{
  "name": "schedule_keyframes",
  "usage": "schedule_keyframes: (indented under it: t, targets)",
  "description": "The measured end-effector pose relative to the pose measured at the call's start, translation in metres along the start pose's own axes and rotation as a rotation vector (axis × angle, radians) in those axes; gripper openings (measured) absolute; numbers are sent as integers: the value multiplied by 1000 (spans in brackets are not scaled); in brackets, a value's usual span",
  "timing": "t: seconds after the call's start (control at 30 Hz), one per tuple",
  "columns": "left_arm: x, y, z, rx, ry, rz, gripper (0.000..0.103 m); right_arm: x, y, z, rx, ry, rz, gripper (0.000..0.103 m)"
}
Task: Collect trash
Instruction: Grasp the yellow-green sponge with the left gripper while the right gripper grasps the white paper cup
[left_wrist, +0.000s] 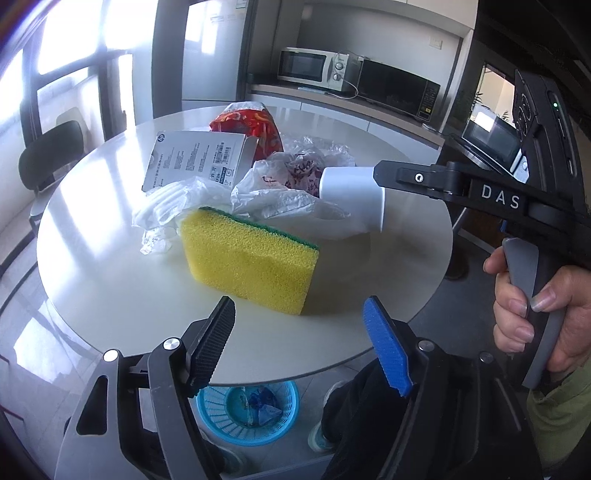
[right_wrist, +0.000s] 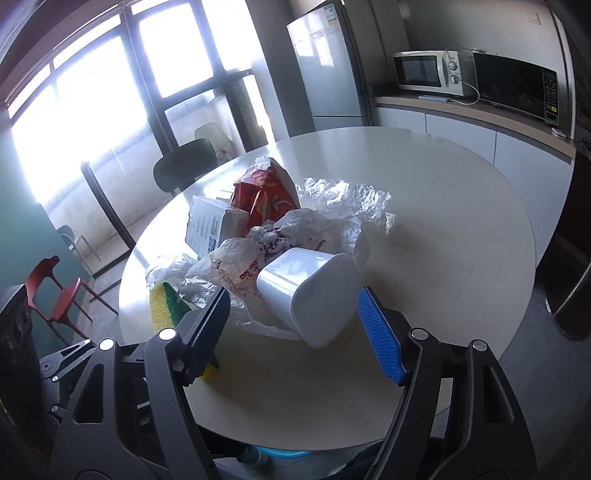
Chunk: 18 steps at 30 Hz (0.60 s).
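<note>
Round white table (left_wrist: 110, 295) — trash heaped at its middle.

Item 1: yellow sponge (left_wrist: 251, 258) with green scouring face, standing on edge at the near side of the heap, just ahead of the left gripper (left_wrist: 299, 332). Left jaws spread wide, empty, above the table's near edge.

Item 2: white cup (right_wrist: 310, 291), lying on its side against the crumpled bags. The right gripper (right_wrist: 293, 317) reaches toward it, jaws wide apart, black pad at its left and blue pad at its right; whether either pad touches the cup cannot be told.

Item 3: white plastic bags (left_wrist: 280, 184), crumpled, red print on one, between sponge and cup.

Item 4: white printed carton (left_wrist: 195, 158), tilted, behind the bags.

Item 5: red snack bag (left_wrist: 251, 125), behind the carton.

Item 6: clear crinkled wrapper (right_wrist: 343, 195), at the far right of the heap.

Item 7: blue basket (left_wrist: 247, 413) on the floor under the table's near edge, scraps inside
</note>
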<state>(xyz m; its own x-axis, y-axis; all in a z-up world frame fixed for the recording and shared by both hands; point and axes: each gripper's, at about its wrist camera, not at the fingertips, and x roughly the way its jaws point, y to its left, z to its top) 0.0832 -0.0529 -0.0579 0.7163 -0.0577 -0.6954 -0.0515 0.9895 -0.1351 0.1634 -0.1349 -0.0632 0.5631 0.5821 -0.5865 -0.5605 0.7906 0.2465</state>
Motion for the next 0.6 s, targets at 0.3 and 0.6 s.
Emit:
schedule_keyframes:
  t: [0.3, 0.6]
  targets:
    - [21, -13, 8, -95, -33, 183, 76, 27, -1, -1, 0, 56, 33, 47]
    - [12, 11, 8, -215, -86, 252, 66, 30, -1, -4, -16, 57, 36, 11]
